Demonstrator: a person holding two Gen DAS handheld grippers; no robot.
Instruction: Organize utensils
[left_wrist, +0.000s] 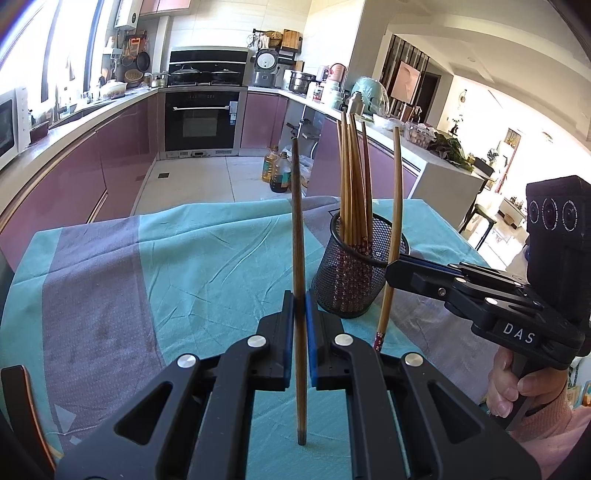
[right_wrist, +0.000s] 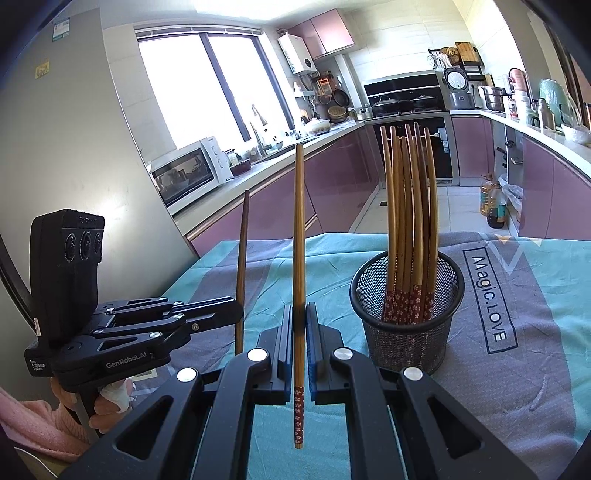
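Wooden chopsticks are the subject of this kitchen scene, set on a table draped with a teal and grey cloth (right_wrist: 546, 369). Centre right stands a black mesh cup (right_wrist: 406, 325), upright on the cloth, already holding a bundle of chopsticks (right_wrist: 408, 221) whose red flowered ends rest at its bottom and whose plain tips lean above the rim.

Two chopsticks remain outside the cup, one in each claw. The left gripper (left_wrist: 300, 325) is clamped on a plain brown chopstick (left_wrist: 297, 229), held roughly upright, its lower end hanging just above the cloth. The right gripper (right_wrist: 299, 343) is clamped on a second chopstick (right_wrist: 299, 258), also upright, with its red flowered end (right_wrist: 299, 413) pointing down below the blue pads. In the left wrist view this second chopstick (left_wrist: 391, 240) stands just beside the cup's near rim, outside the mesh rather than in it; the right gripper (left_wrist: 397, 271) reaches in from the right side.

No loose chopsticks show on the visible parts of the cloth. Judged from this layout, the task is near its end: most of the set is sorted into the cup, and what is left appears to be lowering the two held sticks into it, flowered end down to match the rest. Which end of the left stick points down cannot be told for certain.
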